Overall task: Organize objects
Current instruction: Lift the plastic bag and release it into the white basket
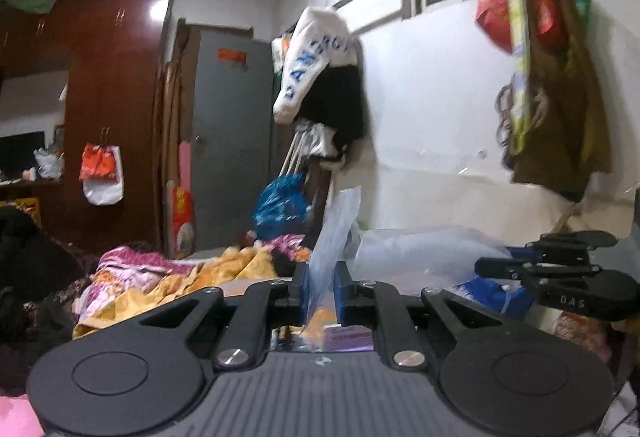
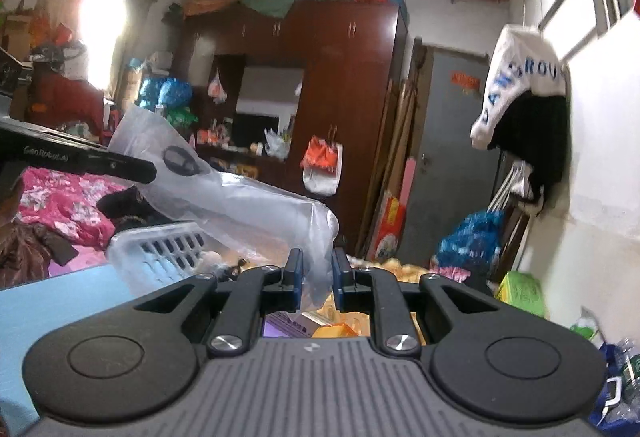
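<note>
A clear plastic bag (image 1: 416, 249) is stretched in the air between both grippers. In the left wrist view my left gripper (image 1: 322, 295) is shut on one edge of it, and the film rises in a strip above the blue pads. My right gripper (image 1: 536, 269) shows there at the right, side-on, at the bag's other end. From the right wrist camera, my right gripper (image 2: 316, 277) is shut on a fold of the clear plastic bag (image 2: 224, 197), which runs up and left to my left gripper (image 2: 132, 169). Both point nearly level, above a cluttered bed.
A white slotted basket (image 2: 160, 249) sits below the bag. Floral bedding (image 1: 168, 277) and pink quilt (image 2: 60, 205) cover the bed. A dark wardrobe (image 2: 352, 97), grey door (image 1: 232, 141), blue bag (image 1: 280, 205) and hanging clothes (image 1: 324, 77) on the white wall lie ahead. Bags (image 1: 552, 85) hang at right.
</note>
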